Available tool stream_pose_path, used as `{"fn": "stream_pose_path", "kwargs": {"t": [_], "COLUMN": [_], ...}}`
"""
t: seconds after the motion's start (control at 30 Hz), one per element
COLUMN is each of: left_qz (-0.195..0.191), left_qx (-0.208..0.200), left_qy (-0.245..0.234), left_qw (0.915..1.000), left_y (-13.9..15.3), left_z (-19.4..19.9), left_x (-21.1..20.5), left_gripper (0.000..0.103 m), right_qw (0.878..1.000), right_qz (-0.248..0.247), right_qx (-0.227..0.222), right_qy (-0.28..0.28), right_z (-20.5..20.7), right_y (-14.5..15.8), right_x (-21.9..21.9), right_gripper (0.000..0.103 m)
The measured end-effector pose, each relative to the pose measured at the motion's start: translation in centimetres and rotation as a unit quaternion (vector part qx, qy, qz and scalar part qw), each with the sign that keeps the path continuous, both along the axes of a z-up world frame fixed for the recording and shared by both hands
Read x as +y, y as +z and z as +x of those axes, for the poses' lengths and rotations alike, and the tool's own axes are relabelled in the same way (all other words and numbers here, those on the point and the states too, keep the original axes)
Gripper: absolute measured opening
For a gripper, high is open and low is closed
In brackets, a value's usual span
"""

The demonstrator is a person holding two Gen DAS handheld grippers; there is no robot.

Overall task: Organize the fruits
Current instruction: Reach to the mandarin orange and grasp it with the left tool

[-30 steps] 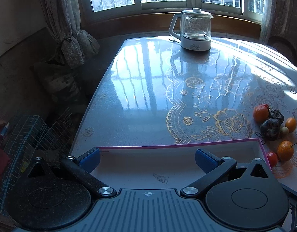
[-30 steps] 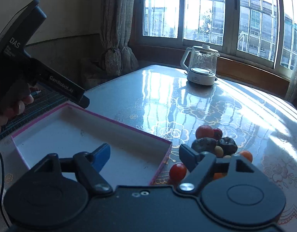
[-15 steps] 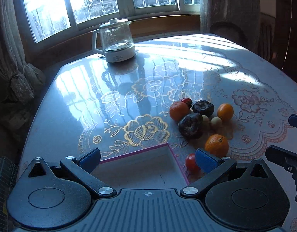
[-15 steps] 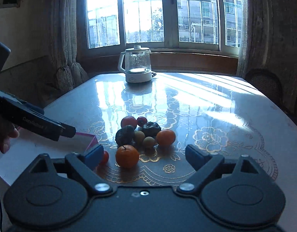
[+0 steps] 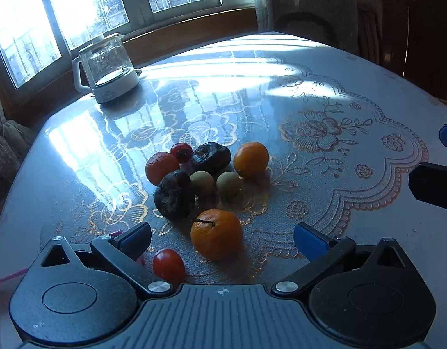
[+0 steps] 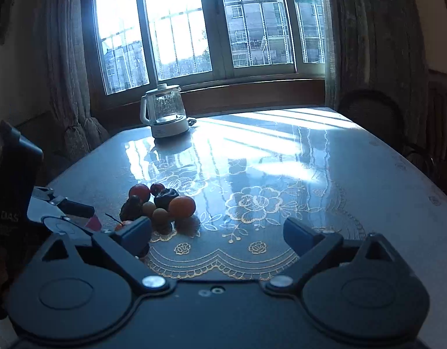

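Fruit pile: you have the cluster (image 5: 206, 180) sitting on the glossy table (image 5: 325, 93), on the gold floral lace pattern under its clear cover.
Nearest fruit: your left view puts a stemmed mandarin (image 5: 216, 234) and a cherry tomato (image 5: 168, 264) closest to you, both loose on the tabletop.
Rest of pile: beyond them lie two dark wrinkled fruits (image 5: 175, 193), two small pale green-brown round fruits (image 5: 228, 184), two more orange citrus fruits (image 5: 251, 159) and a second small red tomato (image 5: 181, 151), all packed close together.
Left gripper: your left gripper (image 5: 222, 237) stands wide apart with blue pads; the mandarin lies between the fingers, untouched by either pad.
Right gripper: your right gripper (image 6: 217, 232) is spreading its jaws, with only bare tabletop between them; the pile sits just past its left finger.
Box: a pink edge (image 5: 8, 276) shows at the lower left of your left view, beside the left finger.
Kettle: a glass kettle (image 6: 166, 112) on a white base stands at the far side by the window, well apart from the fruit.
Writing: you can read "DAS" (image 6: 9, 216) on the black body at the left edge of your right view; nothing else is legible.
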State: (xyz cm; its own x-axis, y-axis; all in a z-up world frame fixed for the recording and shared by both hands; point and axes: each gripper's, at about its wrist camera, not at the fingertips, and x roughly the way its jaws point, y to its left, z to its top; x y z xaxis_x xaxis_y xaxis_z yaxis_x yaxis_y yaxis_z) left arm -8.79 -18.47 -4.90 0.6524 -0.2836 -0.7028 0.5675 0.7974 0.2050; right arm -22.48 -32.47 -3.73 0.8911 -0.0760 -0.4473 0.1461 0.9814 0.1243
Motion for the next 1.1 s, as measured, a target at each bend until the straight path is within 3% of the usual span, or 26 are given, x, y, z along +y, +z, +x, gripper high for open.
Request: {"fn": "stream_pose_path", "kwargs": {"t": [0.1,0.3,0.47,0.5,0.6,0.7,0.8,1.1], "left_qz": [0.003,-0.030,-0.046,-0.049,-0.075,-0.076,-0.079,-0.076], "left_qx": [-0.002,0.050,0.042,0.047,0.072,0.064,0.062,0.056], "left_qy": [0.007,0.046,0.067,0.071,0.082,0.091,0.096,0.102], "left_qw": [1.0000,0.9973,0.9958,0.9952,0.9912,0.9908,0.9904,0.9902], "left_y": [-0.5,-1.9,-2.1,-2.3,-2.3,-2.3,-2.1,-1.9], "left_z": [0.0,1.9,2.4,2.5,3.2,3.2,3.3,2.8], "left_x": [-1.2,-1.6,-1.5,-1.5,-0.9,-0.8,-0.7,-0.8], "left_gripper": [0.103,0.103,0.102,0.087,0.073,0.067,0.044,0.041], "right_qw": [1.000,1.000,1.000,1.000,1.000,1.000,1.000,1.000], "right_qz": [0.011,0.019,0.023,0.023,0.024,0.027,0.023,0.015], "right_qx": [0.000,-0.006,-0.010,-0.010,-0.011,-0.009,-0.006,-0.008], "right_qy": [0.003,0.007,0.009,0.009,0.010,0.013,0.016,0.022], "right_z": [-0.2,-0.5,-0.6,-0.6,-0.6,-0.3,0.0,0.6], "right_y": [-0.3,-0.3,-0.3,-0.3,-0.4,-0.4,-0.5,-0.3], "right_x": [-1.2,-2.6,-3.3,-3.4,-3.6,-3.5,-3.4,-3.2], "right_gripper": [0.097,0.099,0.101,0.101,0.101,0.101,0.102,0.102]}}
